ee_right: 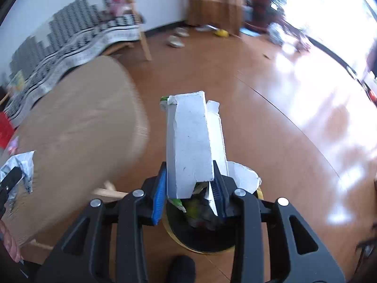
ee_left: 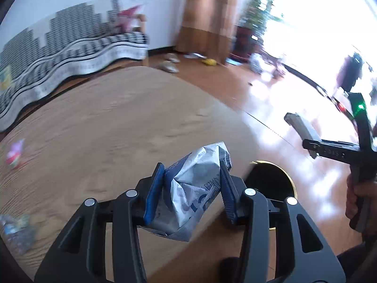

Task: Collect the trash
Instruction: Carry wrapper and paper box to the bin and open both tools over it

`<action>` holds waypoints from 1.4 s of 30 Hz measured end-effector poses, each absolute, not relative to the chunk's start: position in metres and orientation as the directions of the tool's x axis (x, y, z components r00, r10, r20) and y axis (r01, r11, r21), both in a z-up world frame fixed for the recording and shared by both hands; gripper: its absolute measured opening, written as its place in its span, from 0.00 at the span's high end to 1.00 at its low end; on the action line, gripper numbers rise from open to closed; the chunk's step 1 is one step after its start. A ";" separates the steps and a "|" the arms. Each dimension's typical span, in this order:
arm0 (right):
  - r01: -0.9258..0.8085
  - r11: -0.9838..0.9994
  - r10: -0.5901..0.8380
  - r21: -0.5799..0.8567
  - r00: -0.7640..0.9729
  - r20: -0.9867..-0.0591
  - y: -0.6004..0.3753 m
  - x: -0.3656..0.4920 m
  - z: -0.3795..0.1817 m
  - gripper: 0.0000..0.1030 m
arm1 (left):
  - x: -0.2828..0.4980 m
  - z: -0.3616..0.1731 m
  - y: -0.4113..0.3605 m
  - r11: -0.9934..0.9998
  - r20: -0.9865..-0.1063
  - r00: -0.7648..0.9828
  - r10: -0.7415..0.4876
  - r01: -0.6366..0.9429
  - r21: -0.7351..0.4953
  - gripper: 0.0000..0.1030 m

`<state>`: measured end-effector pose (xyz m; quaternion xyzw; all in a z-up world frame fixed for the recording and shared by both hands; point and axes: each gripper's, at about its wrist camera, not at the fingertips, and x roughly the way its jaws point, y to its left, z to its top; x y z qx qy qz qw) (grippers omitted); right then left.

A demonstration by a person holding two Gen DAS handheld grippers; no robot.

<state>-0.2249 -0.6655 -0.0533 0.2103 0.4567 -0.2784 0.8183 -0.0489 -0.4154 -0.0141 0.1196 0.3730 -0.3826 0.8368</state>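
Looks like we're in the drop-off part of the trash run: both grippers are carrying something toward the bin. The left gripper (ee_left: pixel 192 184) is clamping a crumpled wrapper (ee_left: pixel 195 188) between its blue pads, hanging over the edge of the round table (ee_left: pixel 106 129), with the bin (ee_left: pixel 271 184) sitting on the floor just beyond that edge. The right gripper (ee_right: pixel 188 188) is pinching a torn white box (ee_right: pixel 190 141) and is hovering right above the bin (ee_right: pixel 200 235), which already seems to be holding some scraps. So my guess is the next move is opening the right fingers to let the box fall in, then swinging the left one across and doing the same with the wrapper. Hard parts: the bin is mostly being blocked by the grippers in both views, so I can't tell how full it is, and the box is hiding its own far end. More bits are lying on the table at the left, but they're too blurry to name.
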 end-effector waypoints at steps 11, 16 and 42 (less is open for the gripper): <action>0.685 0.717 -0.021 0.131 0.210 -0.978 -0.717 -0.270 -0.150 0.65 | -0.100 -0.052 -0.510 0.516 -0.757 0.290 -0.585 0.853 -0.073 0.56; 0.675 0.722 0.012 0.151 0.206 -0.979 -0.713 -0.268 -0.153 0.64 | -0.098 -0.059 -0.525 0.508 -0.773 0.265 -0.576 0.857 -0.085 0.56; 0.774 0.597 -0.108 0.212 0.339 -0.934 -0.740 -0.292 -0.100 0.22 | -0.099 -0.087 -0.562 0.435 -0.790 0.080 -0.608 0.866 -0.248 0.56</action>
